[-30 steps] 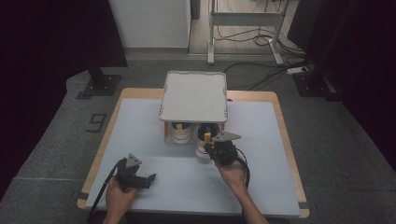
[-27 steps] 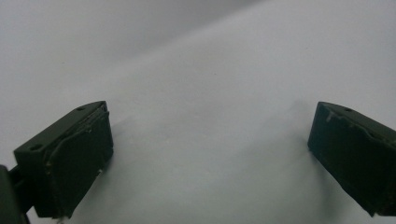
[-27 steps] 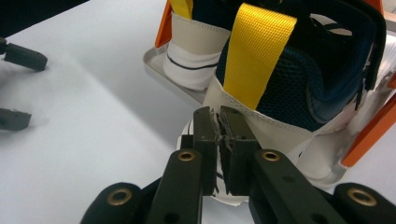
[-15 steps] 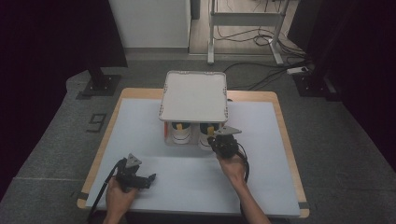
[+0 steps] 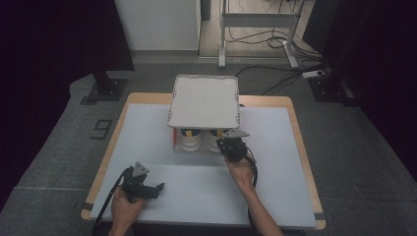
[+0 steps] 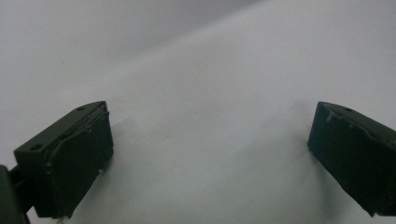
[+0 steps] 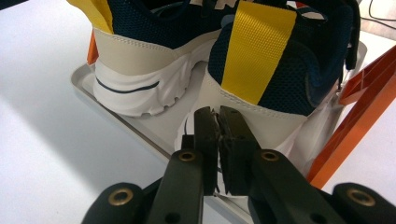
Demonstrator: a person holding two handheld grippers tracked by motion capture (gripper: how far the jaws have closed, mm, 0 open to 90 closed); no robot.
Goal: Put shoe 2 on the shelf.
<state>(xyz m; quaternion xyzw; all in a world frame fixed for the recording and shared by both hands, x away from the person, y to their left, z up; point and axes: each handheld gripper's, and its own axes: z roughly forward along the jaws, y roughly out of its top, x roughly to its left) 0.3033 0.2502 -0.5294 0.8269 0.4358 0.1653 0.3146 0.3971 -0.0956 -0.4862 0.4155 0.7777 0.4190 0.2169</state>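
Note:
A pair of navy shoes with yellow heel tabs and white soles stands on the lower tray [image 7: 140,133] of a small rack. In the right gripper view, the left shoe [image 7: 135,79] and right shoe [image 7: 261,60] point their heels at me. My right gripper [image 7: 218,114] is shut, its tips right at the right shoe's white heel, with nothing seen between the jaws. From above, the right gripper [image 5: 227,144] sits at the rack's front beside the shoes [image 5: 191,139]. My left gripper [image 5: 157,187] rests open on the table's near left, its jaws wide apart over bare white surface [image 6: 210,149].
The rack's white top tray [image 5: 204,101] covers most of the shoes from above. Orange rack legs [image 7: 355,116] stand to the right of the right shoe. The white tabletop [image 5: 275,191] has a wooden edge. Stands and cables lie on the floor behind.
My right gripper has moved forward and slightly left, up to the heel of the right shoe. The left gripper has stayed in place.

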